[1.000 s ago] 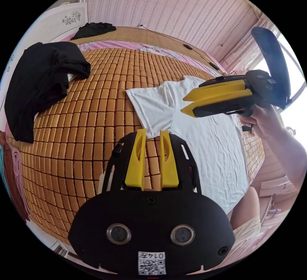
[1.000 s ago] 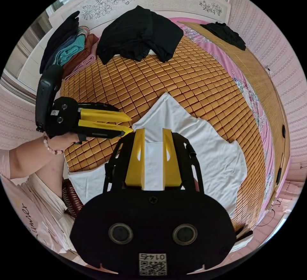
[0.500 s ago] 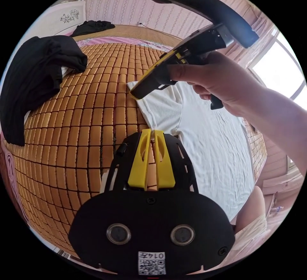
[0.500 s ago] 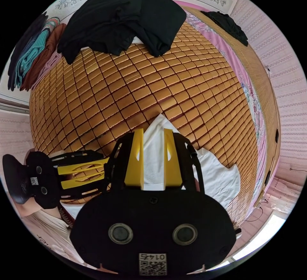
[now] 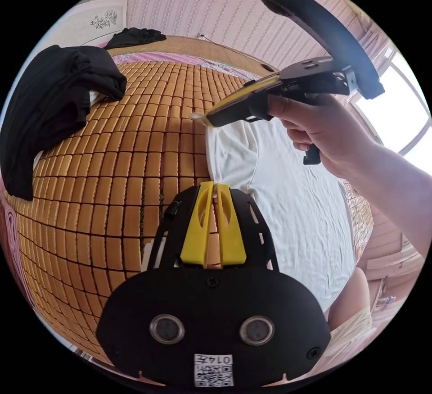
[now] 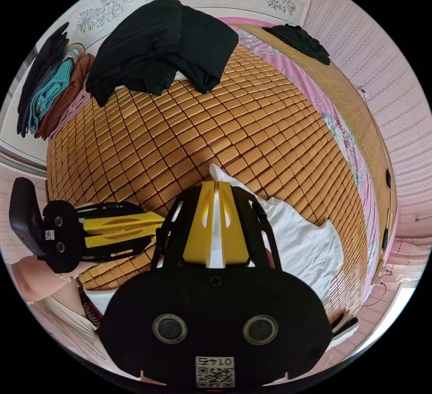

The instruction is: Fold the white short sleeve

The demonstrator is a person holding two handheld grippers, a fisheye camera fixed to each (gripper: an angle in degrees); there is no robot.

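Note:
The white short-sleeve shirt (image 5: pixel 288 196) lies flat on a bamboo mat (image 5: pixel 135 151). My left gripper (image 5: pixel 215 185) is low at the shirt's near edge below the sleeve, its yellow jaws shut on the cloth. My right gripper (image 5: pixel 208 119), held by a hand (image 5: pixel 324 133), pinches the sleeve tip and holds it a little above the mat. In the right gripper view the right gripper (image 6: pixel 215 183) is shut on the white sleeve (image 6: pixel 216 173). The rest of the shirt (image 6: pixel 306 245) spreads to the right, and the left gripper (image 6: pixel 157 227) is beside it on the left.
A crumpled black garment (image 6: pixel 157 43) lies on the mat near the headboard. Folded clothes (image 6: pixel 49 92) are stacked at the far left. A second black piece (image 6: pixel 297 40) sits on the bed's far side. Open mat stretches between the shirt and the black garment (image 5: pixel 49 97).
Both grippers came down to the sleeve side and closed. The left shut at the shirt's edge; the right moved to the sleeve tip, shut on it and raised it.

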